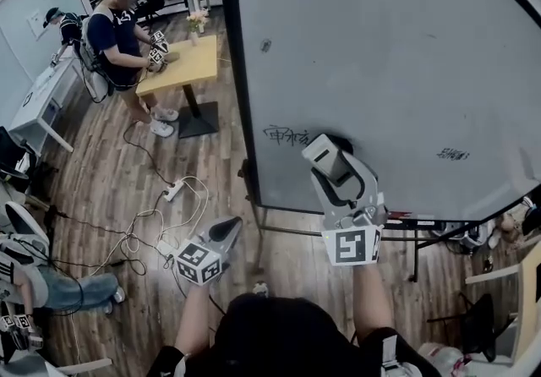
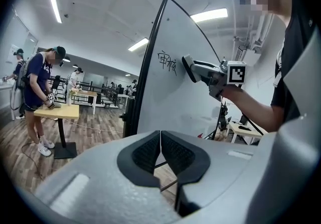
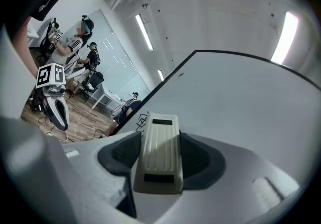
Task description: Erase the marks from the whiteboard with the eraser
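- Risk, as I judge it: the cream ribbed plastic eraser [image 3: 158,152] sits against the large white whiteboard [image 1: 380,54] just right of the black handwritten marks [image 1: 286,136], so a rightward wipe would miss them.
- A smaller scribble [image 1: 452,153] well to the right could be overlooked.
- Uneven pressure could twist the eraser in the grip.
- The right gripper [image 1: 326,154] reaches forward to the board's lower part, fingers clamped on the eraser's sides.
- The left gripper [image 2: 160,150] hangs low, away from the board, fingers pressed together and empty.
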{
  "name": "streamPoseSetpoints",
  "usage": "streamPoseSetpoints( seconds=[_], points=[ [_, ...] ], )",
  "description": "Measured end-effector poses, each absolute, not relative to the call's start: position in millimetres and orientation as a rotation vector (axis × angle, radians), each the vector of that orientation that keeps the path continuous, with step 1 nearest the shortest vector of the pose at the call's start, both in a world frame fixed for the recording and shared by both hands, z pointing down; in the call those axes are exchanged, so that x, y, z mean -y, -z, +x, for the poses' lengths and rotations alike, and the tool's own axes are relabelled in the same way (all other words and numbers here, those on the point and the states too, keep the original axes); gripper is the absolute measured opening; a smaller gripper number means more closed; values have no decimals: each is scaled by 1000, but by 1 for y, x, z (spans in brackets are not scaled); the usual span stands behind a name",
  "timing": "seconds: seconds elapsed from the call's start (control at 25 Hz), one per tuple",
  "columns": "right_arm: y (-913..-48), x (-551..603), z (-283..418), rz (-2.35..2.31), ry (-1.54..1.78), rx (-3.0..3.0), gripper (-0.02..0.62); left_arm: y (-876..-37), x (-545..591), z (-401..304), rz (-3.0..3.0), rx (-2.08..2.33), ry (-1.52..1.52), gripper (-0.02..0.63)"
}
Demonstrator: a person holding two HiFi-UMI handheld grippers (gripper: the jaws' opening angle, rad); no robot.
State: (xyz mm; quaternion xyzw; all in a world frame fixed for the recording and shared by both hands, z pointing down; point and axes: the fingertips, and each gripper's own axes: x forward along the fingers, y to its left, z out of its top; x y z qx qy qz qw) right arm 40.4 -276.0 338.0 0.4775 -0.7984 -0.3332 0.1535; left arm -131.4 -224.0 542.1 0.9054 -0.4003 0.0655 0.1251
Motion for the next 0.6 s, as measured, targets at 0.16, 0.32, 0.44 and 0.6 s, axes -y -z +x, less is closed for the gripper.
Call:
streamPoseSetpoints(
  seconds=[0.16, 0.32, 0.44, 0.6],
  points=[
    [-319, 285, 51, 1486, 1022, 2191, 250, -544, 237, -133, 2663, 1122, -204, 17],
    [-308, 291, 58, 1573, 1070, 2119, 249, -546, 247, -140, 2670, 1106, -210, 17],
    [-310, 298, 56, 1592, 1073, 2093, 249, -547, 253, -146, 2669, 1107, -209, 17],
    [-313, 304, 52, 1598, 1073, 2078, 249, -548, 256, -148, 2666, 1104, -200, 17]
  ],
)
